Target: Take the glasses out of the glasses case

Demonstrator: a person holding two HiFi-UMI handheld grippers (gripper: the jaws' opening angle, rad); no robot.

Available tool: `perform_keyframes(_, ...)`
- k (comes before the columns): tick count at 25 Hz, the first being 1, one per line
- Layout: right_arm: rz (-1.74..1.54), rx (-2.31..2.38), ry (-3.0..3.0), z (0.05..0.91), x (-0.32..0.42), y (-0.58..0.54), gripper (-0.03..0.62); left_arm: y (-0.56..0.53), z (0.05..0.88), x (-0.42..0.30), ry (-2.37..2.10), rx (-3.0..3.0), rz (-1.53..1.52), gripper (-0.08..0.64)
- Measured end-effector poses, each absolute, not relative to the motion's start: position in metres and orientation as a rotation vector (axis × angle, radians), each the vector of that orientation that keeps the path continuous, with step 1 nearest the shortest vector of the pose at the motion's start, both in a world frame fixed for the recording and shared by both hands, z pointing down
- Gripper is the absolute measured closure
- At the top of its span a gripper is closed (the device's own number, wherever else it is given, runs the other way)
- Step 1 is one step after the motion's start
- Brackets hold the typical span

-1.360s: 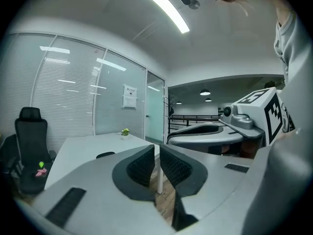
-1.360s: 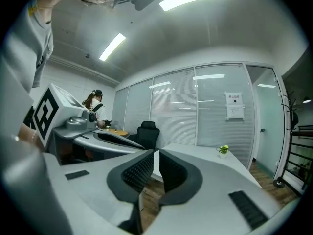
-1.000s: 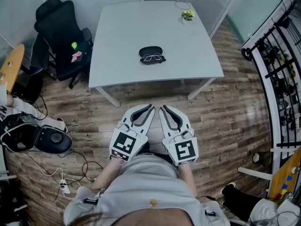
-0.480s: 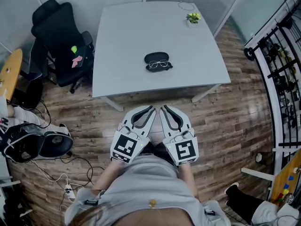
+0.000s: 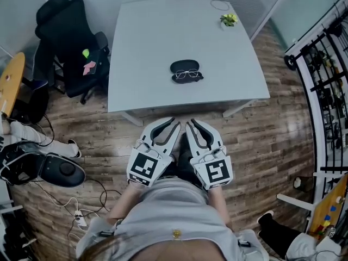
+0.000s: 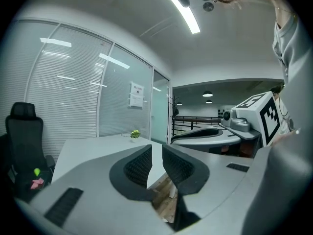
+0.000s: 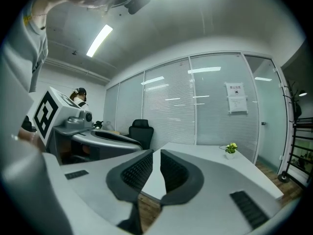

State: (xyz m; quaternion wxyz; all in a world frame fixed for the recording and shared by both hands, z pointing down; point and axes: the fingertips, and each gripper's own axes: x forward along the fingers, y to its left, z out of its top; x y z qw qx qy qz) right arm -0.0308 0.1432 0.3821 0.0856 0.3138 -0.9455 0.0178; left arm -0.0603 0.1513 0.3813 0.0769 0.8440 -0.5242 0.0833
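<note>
A black glasses case [image 5: 184, 66] lies open near the middle of the grey table [image 5: 147, 48]. A pair of thin-framed glasses [image 5: 188, 75] rests at its near edge; whether they lie inside it or just in front, I cannot tell. My left gripper [image 5: 173, 123] and right gripper [image 5: 190, 123] are held side by side close to my body, over the wooden floor, short of the table's front edge. Both are shut with nothing between the jaws. In the left gripper view the left gripper [image 6: 156, 150] points toward the table, as does the right gripper [image 7: 156, 153] in the right gripper view.
A small potted plant [image 5: 229, 20] and a thin cable loop [image 5: 219, 5] sit at the table's far right corner. A black office chair [image 5: 68, 37] stands left of the table. Bags [image 5: 43, 167] and cables [image 5: 81, 211] lie on the floor at left; a black rack [image 5: 326, 75] is at right.
The table and the case have come lower and nearer in the head view. Both grippers keep the same pose close to my body, still shut.
</note>
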Motion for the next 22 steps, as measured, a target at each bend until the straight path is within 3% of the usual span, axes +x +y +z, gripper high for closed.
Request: perform_keyframes(22, 0.014, 0.826, -2.824, 0.378, -0.056, -0.022, 0.548, -0.007, 0.383, -0.076, -1.6, 2.477, 0.29, 0.494)
